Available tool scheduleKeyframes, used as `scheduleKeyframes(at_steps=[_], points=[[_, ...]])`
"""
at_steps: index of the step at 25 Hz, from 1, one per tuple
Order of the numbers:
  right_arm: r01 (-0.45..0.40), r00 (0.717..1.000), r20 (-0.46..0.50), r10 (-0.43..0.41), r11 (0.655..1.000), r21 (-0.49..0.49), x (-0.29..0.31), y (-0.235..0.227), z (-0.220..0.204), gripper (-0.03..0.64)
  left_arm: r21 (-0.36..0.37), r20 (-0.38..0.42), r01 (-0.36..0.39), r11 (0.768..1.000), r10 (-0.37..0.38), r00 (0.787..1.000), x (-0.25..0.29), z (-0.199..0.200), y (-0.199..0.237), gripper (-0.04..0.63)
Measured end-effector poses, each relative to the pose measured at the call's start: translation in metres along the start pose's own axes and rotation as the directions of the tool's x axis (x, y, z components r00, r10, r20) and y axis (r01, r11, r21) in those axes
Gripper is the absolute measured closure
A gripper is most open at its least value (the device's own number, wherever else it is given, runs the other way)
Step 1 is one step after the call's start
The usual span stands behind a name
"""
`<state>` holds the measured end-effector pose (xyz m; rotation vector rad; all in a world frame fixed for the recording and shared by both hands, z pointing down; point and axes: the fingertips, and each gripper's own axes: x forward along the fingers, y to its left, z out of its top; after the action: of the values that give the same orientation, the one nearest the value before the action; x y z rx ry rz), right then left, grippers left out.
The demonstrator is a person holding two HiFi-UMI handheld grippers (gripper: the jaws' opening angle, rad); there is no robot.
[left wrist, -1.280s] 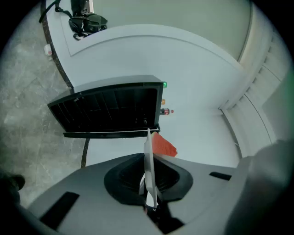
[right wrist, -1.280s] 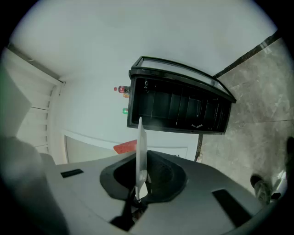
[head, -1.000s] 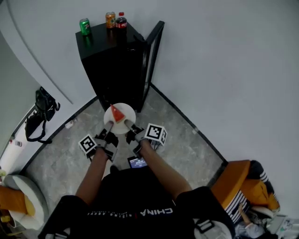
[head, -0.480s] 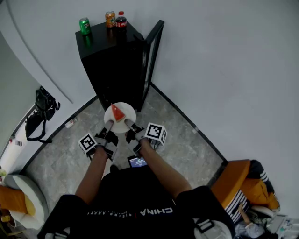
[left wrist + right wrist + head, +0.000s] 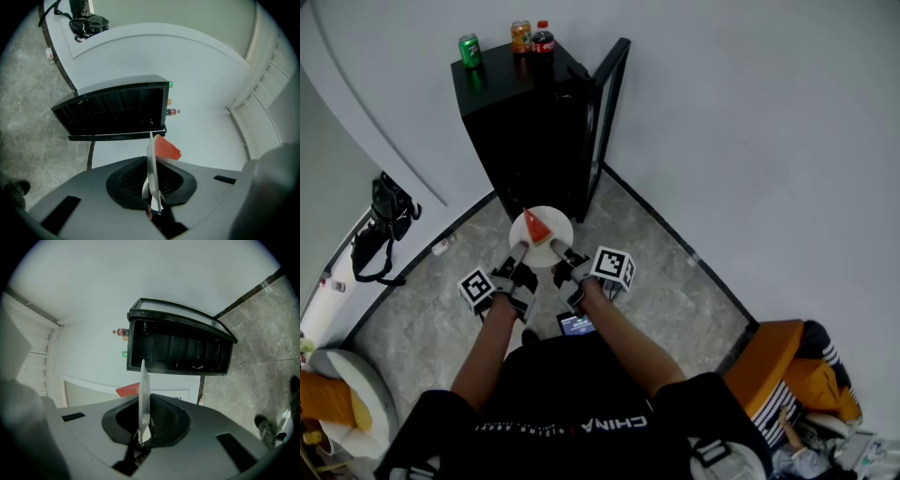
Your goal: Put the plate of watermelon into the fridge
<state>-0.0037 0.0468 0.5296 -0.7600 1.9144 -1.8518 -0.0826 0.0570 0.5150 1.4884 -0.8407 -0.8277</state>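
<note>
The person stands facing a tall black fridge [image 5: 520, 131] set in the corner of the pale walls, its glass-fronted door [image 5: 607, 117] swung open to the right. The left gripper [image 5: 521, 248] and the right gripper [image 5: 555, 247] are side by side in front of the person. Each is clamped on the near rim of a round white plate [image 5: 546, 221], which is held roughly level in the air above the grey marbled floor [image 5: 422, 319], just in front of the fridge's lower part and not inside it. A red wedge of watermelon [image 5: 534, 227] lies on the plate. In the left gripper view the plate runs edge-on between the two dark pads, which press on it from both sides with only the rim's thickness between them, and the red wedge shows on the right of the plate. The right gripper view shows the same narrow pinch, with the wedge on the plate's left and the fridge's dark shelved inside beyond. On top of the fridge stand a green drinks can [image 5: 470, 51], an orange drinks can [image 5: 520, 37] and a dark bottle with a red cap [image 5: 543, 41]. A black bag [image 5: 380, 230] hangs against the wall to the left.
</note>
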Motion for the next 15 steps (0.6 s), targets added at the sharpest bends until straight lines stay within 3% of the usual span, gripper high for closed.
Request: scheduleKeyframes(at_steps=[6, 15], points=[[0.006, 1.0, 0.005, -0.006, 1.0, -0.004, -0.01, -0.003, 0.009, 0.586, 0.0, -0.003, -0.005, 1.0, 0.005, 1.0, 0.008, -0.011, 0.002, 0.558], [0.009, 1.0, -0.019, -0.009, 1.0, 0.005, -0.05, -0.018, 0.046, 0.586, -0.004, 0.011, -0.02, 1.0, 0.02, 1.0, 0.038, -0.059, 0.008, 0.558]])
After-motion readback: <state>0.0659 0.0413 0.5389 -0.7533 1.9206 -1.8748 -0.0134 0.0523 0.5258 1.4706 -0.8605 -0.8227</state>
